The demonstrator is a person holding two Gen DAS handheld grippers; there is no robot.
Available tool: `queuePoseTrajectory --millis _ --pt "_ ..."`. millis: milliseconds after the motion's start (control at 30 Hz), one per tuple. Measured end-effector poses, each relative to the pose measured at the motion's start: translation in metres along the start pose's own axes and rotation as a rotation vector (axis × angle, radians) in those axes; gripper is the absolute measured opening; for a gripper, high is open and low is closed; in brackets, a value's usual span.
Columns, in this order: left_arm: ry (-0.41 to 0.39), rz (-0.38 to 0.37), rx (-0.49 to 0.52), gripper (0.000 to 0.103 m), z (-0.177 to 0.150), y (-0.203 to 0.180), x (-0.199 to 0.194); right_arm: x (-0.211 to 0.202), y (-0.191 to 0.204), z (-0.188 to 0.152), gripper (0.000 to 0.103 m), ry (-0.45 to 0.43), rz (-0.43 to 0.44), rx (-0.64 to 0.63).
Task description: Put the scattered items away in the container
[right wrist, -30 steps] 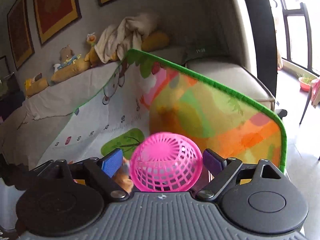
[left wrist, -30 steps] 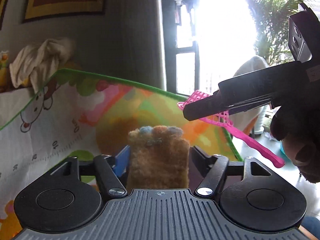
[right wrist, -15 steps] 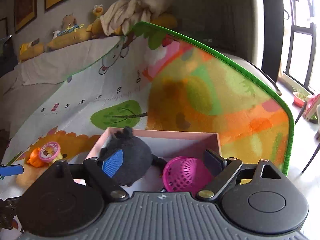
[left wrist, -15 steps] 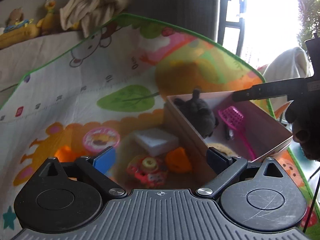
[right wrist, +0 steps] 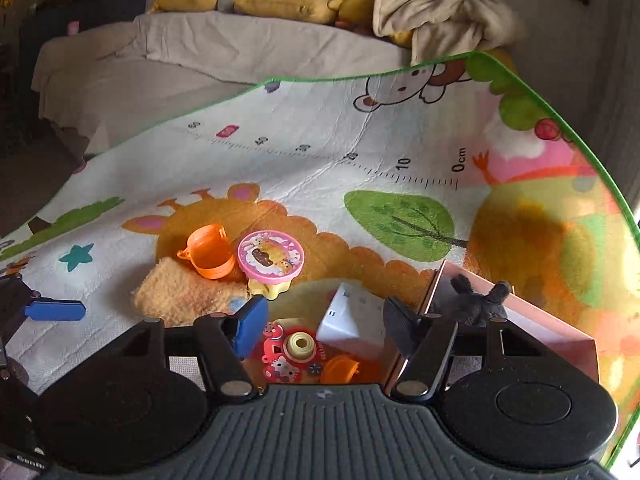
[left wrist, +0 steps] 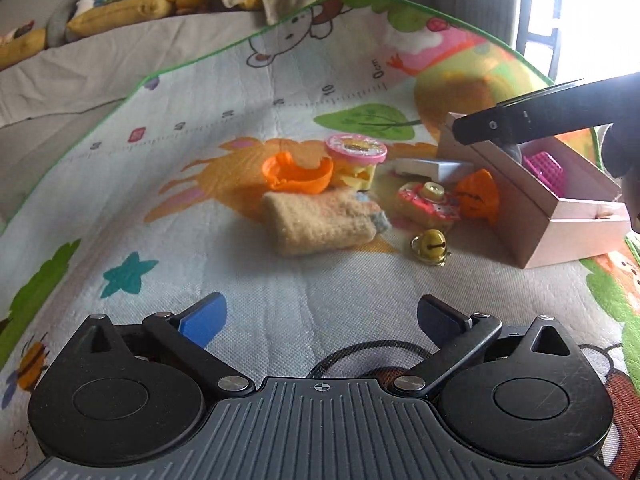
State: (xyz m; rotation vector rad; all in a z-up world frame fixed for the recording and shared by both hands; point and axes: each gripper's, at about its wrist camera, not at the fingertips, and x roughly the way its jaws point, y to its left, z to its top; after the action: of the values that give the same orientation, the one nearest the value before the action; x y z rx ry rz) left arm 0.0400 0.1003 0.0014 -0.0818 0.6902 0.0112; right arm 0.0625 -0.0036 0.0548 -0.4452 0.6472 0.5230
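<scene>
A gold bell (left wrist: 430, 245) is shown on the play mat (left wrist: 280, 288) only in the left wrist view, lying in front of the pink box (left wrist: 576, 224); a pink mesh piece (left wrist: 546, 166) inside that box is also seen there alone, under the dark arm of the right claw (left wrist: 540, 120). A dark plush toy (right wrist: 478, 302) at the box's (right wrist: 568, 330) near wall is shown only in the right wrist view; so is the pictured lid of the pink toy table (right wrist: 271, 258).

Compared with a second ago, the tan knitted sock (left wrist: 320, 222) is no longer between the left fingers but lies on the mat, touching the orange cup (left wrist: 298, 170); the pink ball then held by the right claw is gone from its fingers.

The left claw (left wrist: 320, 314) has just been opening and stands fully spread, nothing being held, with bare mat between its fingers (left wrist: 202, 320). The right claw (right wrist: 326, 320) has just been closing; it is about half spread and grips nothing; the red toy camera (right wrist: 290, 354), a white block (right wrist: 352, 322) and a small orange piece (right wrist: 340, 368) are seen on the mat between its fingers (right wrist: 250, 326); whether they are touched cannot be told.
</scene>
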Motion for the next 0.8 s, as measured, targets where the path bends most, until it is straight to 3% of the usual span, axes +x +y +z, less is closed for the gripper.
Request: queuePoseTrajectory --millis 200,400,633,800 --pt "-0.003 -0.001 -0.003 0.103 -0.002 0.0 0.001 0.055 -0.008 0.025 0.067 0.14 -0.053 0.068" --pt "-0.022 -0.035 -0.047 0.103 -0.003 0.007 -0.002 0.093 0.002 0.021 0.07 0.254 -0.074 -0.031" --pt "-0.034 -0.057 -0.077 0.103 -0.003 0.012 -0.003 0.072 0.016 0.017 0.039 0.248 -0.056 -0.085" --pt "-0.036 -0.059 -0.08 0.103 -0.003 0.013 -0.004 0.037 0.019 0.014 0.035 0.272 0.07 -0.06"
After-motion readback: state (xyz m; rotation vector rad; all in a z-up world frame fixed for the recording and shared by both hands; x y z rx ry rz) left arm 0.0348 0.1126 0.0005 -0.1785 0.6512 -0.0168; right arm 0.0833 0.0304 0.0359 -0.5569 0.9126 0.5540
